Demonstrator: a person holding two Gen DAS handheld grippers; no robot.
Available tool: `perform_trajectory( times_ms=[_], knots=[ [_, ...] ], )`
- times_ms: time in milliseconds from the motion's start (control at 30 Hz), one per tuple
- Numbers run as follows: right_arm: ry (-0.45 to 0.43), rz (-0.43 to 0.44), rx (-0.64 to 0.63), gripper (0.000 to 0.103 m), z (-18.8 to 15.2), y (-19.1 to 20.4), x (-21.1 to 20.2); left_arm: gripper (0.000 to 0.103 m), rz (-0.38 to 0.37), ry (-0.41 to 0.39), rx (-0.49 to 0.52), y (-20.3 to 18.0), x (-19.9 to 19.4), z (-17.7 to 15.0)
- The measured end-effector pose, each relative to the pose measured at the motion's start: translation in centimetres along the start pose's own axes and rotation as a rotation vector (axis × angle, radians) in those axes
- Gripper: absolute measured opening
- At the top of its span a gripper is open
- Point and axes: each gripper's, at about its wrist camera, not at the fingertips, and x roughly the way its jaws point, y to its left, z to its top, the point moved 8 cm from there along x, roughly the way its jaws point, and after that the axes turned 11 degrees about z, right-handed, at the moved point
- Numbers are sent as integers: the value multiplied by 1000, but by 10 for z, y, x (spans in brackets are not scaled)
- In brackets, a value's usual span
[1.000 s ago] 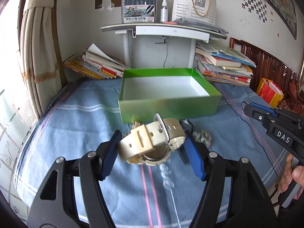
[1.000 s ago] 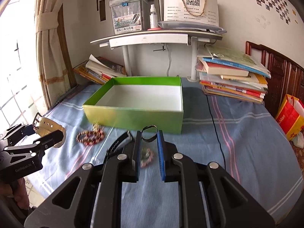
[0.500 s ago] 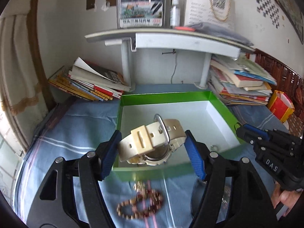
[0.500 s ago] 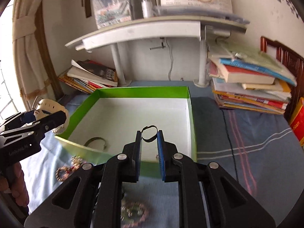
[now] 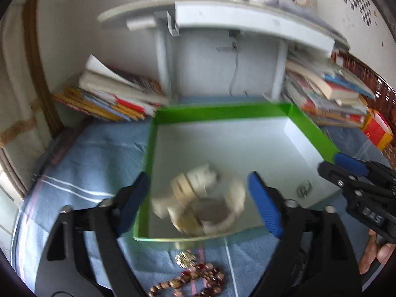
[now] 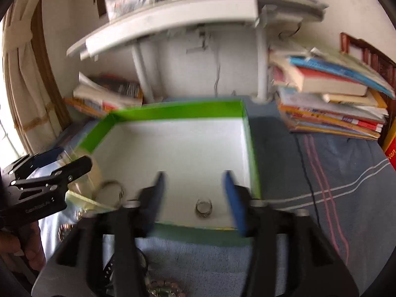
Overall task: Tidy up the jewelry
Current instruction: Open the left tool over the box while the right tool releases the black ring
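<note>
**Both tongs open over box; beads next**

We see left tongs (image 5: 198, 205) just opened, cream plastic watch (image 5: 200, 208) loose in green cardboard box (image 5: 217, 112). Right tongs (image 6: 195, 198) just opened, silver ring (image 6: 203, 207) inside. Brown beaded bracelet (image 5: 190, 279) lies on bed below box, nearest left tongs.

Green box (image 6: 252, 148) open above; shelf (image 6: 173, 14) and book stacks (image 6: 329, 99) crowd its far side.

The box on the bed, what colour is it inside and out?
The box has green walls and a white floor, clearest in the right wrist view.
</note>
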Motion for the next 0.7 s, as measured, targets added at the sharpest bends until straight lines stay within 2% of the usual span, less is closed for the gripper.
perform_trajectory(
  times_ms=[33,67,200,367,467,700],
  knots=[
    [-35,-6,5,68,4,-2,-6,98,14,-43,-25,6,-6,5],
    [-56,-9,12,68,7,-4,-11,98,21,-75,-52,13,-11,9],
    [-117,-3,62,68,18,-8,-34,98,-8,-83,-127,31,-27,14],
    [-131,-2,23,68,16,11,-69,98,33,-129,-107,48,-66,9],
    [-115,2,6,68,1,25,-90,98,45,-128,-106,59,-91,-9],
    [-74,21,-29,69,-49,57,-130,98,31,-73,-106,70,-135,-68]
  ],
)
